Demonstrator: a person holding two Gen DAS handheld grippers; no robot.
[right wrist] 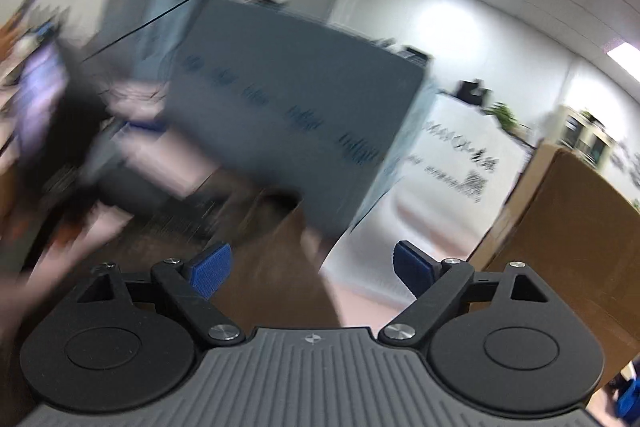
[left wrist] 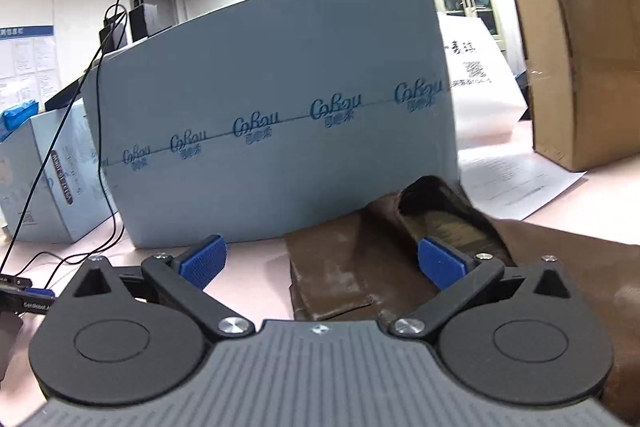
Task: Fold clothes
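**Both tongs spread over brown garment**

The left tongs [left wrist: 322, 261] stand spread, pinching nothing, above the folded brown garment [left wrist: 352, 267] lying on the pink surface [left wrist: 256, 267] before a blue-grey carton [left wrist: 272, 115]. The right tongs [right wrist: 312, 273] gape too; their view is blurred, brown cloth beneath.

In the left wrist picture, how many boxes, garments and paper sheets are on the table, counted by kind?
Blue boxes: 2, the large blue box and the small blue box.
Brown cardboard box: 1.
Brown garment: 1.
Printed paper sheet: 1.
White bag: 1.
Total: 6.
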